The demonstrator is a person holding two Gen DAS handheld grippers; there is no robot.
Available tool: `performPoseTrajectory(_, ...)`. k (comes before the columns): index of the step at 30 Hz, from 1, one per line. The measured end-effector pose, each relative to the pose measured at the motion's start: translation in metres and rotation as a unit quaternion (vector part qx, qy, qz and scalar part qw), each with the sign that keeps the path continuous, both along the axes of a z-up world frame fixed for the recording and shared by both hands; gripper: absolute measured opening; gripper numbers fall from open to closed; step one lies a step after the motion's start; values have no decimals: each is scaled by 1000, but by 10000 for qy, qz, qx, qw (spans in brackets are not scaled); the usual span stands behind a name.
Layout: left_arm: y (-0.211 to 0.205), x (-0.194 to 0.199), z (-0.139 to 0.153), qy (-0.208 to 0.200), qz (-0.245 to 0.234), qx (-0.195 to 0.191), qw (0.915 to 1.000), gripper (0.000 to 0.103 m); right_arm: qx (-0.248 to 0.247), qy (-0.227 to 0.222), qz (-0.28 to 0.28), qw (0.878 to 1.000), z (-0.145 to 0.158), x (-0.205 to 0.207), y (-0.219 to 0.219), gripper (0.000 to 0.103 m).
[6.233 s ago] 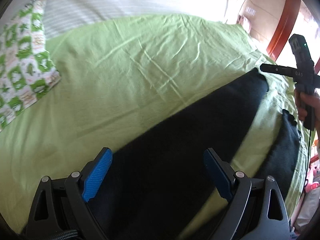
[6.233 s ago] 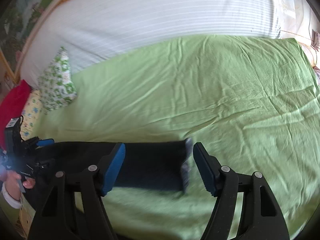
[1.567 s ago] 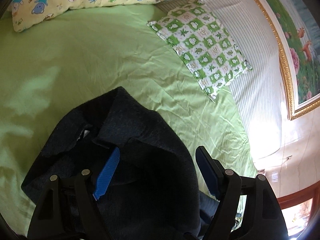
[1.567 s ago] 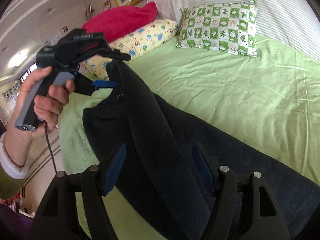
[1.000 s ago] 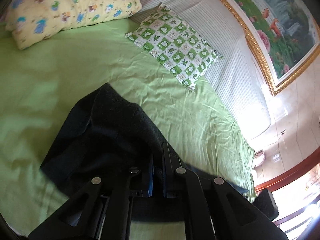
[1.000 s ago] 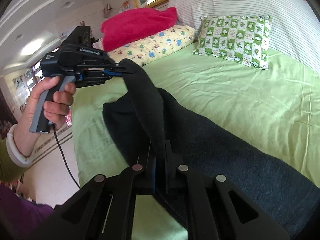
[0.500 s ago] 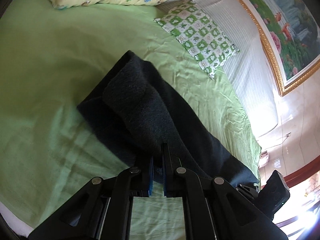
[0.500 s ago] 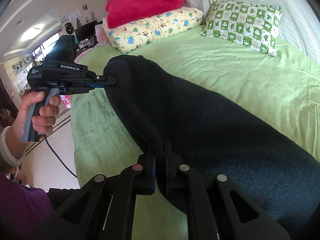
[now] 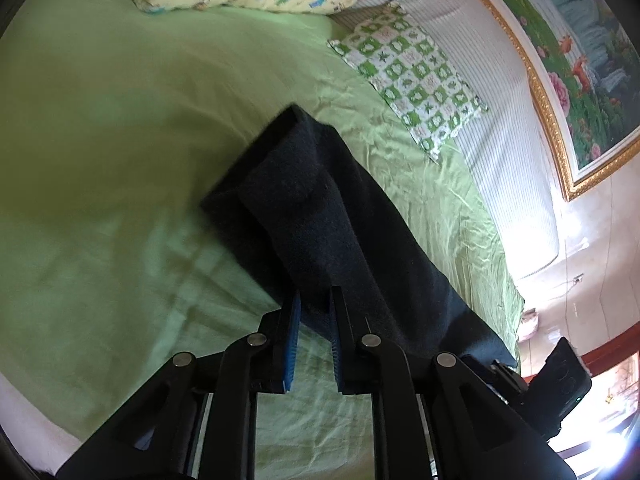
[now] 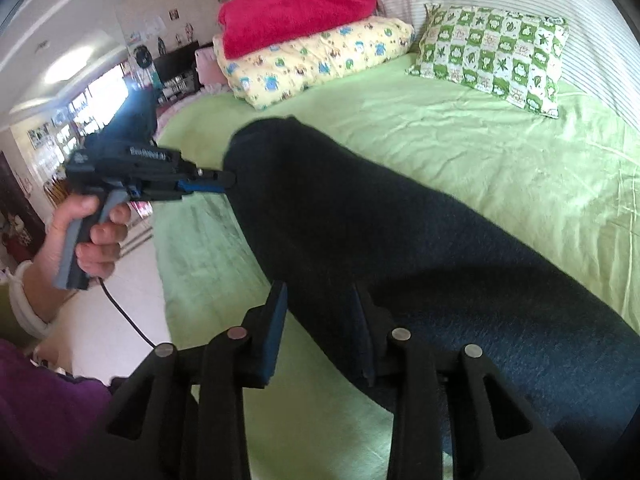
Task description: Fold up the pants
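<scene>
This is a bedroom in a home. A wide bed [image 9: 120, 128] with a green sheet fills both views, backed by a striped padded headboard [image 9: 492, 120]. A green checked pillow [image 10: 496, 54], a yellow cartoon-print pillow [image 10: 312, 62] and a folded red blanket [image 10: 296, 14] lie at its head. A gold-framed flower painting [image 9: 576, 64] hangs above.

Half a second ago both grippers are pinched shut on the near edge of the dark pants [image 9: 340, 232]. Now the left gripper [image 9: 314, 304] shows a narrow gap between its blue pads, cloth edge between them. The right gripper [image 10: 318, 308] is parted wider, its fingers either side of the edge. The raised fold of six seconds' work now lies flat, doubled lengthwise on the green sheet [image 9: 120, 140].
</scene>
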State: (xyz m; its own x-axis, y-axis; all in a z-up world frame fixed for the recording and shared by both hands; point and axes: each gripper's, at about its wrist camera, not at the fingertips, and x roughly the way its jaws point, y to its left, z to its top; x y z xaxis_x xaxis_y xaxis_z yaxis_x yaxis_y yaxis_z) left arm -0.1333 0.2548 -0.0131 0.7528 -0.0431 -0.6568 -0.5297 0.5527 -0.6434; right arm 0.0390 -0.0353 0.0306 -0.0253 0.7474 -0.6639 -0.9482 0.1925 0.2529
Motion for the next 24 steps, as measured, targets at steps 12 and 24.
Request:
performPoseTrajectory(12, 25, -15, -2, -74, 360, -332, 9988, 40, 637, 511, -767, 9937, 35, 53, 10, 35)
performPoseTrajectory(24, 29, -5, -5, 89, 388, -329, 9987, 52, 225, 1090, -1173, 9868, 19, 112, 39, 35)
